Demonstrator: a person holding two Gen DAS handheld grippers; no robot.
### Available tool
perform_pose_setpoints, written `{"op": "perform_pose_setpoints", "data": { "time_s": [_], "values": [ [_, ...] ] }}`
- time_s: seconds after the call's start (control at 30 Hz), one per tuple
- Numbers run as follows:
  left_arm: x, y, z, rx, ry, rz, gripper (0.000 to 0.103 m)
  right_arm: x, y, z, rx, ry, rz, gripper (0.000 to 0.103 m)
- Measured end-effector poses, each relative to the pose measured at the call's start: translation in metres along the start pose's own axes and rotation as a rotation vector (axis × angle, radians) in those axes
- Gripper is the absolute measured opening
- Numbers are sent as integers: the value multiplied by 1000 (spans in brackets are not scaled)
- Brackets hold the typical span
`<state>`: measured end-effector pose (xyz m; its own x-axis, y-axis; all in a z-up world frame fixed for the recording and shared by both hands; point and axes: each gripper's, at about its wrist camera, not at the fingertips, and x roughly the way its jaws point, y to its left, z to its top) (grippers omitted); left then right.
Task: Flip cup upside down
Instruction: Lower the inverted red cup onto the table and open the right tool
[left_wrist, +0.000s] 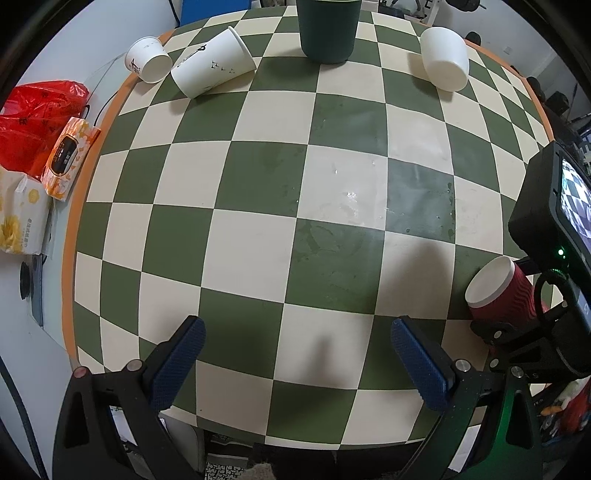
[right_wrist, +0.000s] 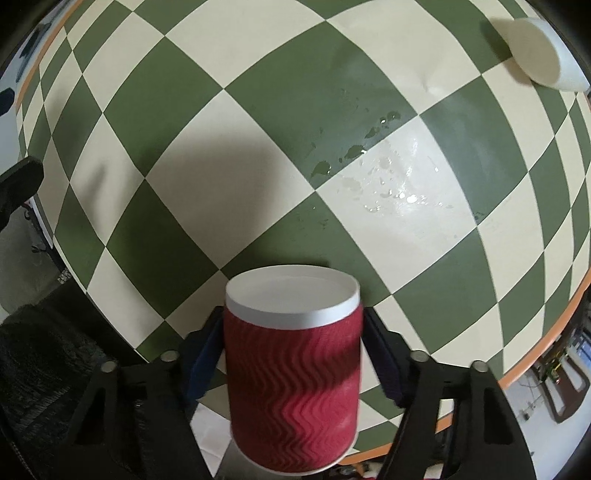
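Closest in, the left tongs (left_wrist: 297, 363) hang over the near edge of the checkered tabletop (left_wrist: 255, 184) with their blue pads (left_wrist: 177, 363) spread wide apart and nothing between them. Off past the tabletop's left rim lie a red plastic bag (left_wrist: 40, 114), an orange wipes pack (left_wrist: 68, 158) and a yellow-flowered tissue pack (left_wrist: 18, 218). Along the far side, two white paper cups (left_wrist: 177, 61) lean on their sides, then a dark green cup (left_wrist: 328, 29) stands upright, then a white bowl-like cup (left_wrist: 445, 59) lies tipped over. A patch of spilled water (right_wrist: 384, 177) glistens mid-table.

At the right, the right tongs (right_wrist: 293, 354) are clamped on the red ripple paper cup (right_wrist: 293, 384), pads pressing its corrugated sleeve on both sides, mid-height. The cup is held clear of the tabletop near the front right edge, lying roughly sideways with one white end facing along the fingers.

I'd judge it light and easily crushed; the ribbed sleeve gives good friction, so a gentle squeeze at mid-body should do, away from the soft rim.
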<state>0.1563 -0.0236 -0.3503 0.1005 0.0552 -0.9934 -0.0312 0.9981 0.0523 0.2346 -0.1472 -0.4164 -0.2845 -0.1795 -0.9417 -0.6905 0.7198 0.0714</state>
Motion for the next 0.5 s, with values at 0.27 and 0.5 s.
{"op": "perform_pose_setpoints", "data": {
  "time_s": [0.27,0.5],
  "values": [
    [-2,-4,3,7,0,-8,103,-20,-17,-18,85,-127,32,72],
    [-4,-10,11,5,4,-18,103,-56,-42,-46,239,-350,37,72]
  ]
}}
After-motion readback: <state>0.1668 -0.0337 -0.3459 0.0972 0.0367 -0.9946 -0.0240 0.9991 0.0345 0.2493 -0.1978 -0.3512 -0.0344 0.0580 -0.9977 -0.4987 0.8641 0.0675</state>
